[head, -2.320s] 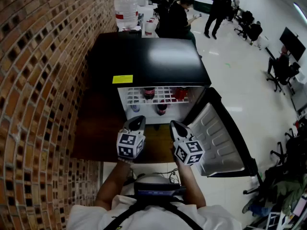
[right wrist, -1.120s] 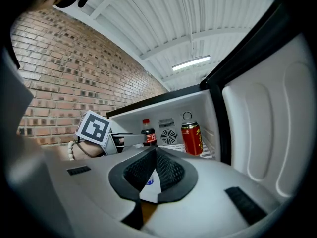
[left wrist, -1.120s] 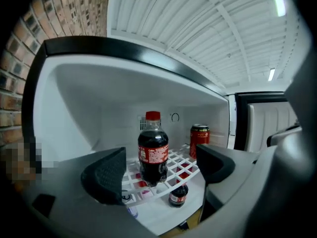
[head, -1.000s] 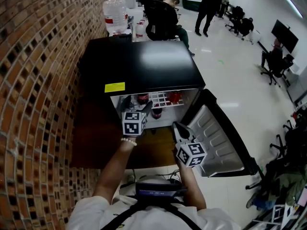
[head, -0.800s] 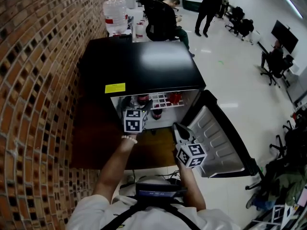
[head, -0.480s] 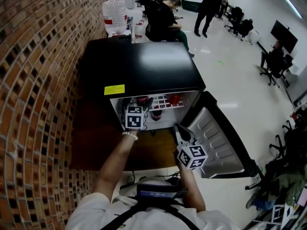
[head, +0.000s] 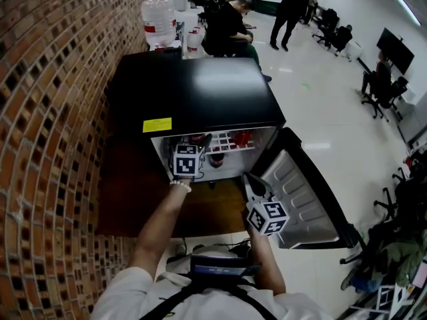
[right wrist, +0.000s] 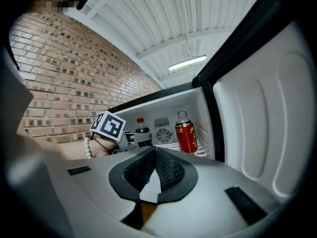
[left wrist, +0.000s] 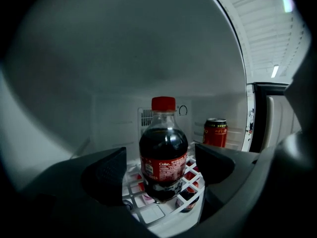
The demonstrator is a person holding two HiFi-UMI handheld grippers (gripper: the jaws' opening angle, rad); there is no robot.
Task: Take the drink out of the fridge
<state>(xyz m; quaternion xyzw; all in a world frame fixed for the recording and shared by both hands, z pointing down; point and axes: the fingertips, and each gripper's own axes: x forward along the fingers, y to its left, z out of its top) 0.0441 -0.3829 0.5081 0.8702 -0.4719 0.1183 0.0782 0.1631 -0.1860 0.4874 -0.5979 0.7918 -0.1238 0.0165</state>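
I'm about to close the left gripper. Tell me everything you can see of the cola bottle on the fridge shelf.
The cola bottle is small, clear plastic by the look, and nearly full of dark drink, with a red cap on and a red label round its belly. It stands upright on the white wire shelf, with a red can behind to its right. The left gripper has its jaws open either side, gaps showing, not touching.

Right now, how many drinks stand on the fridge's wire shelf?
2. A cola bottle stands between the open jaws of the left gripper, untouched; a red can stands farther back to its right. Below the wire shelf other drinks show dimly; more may be hidden.
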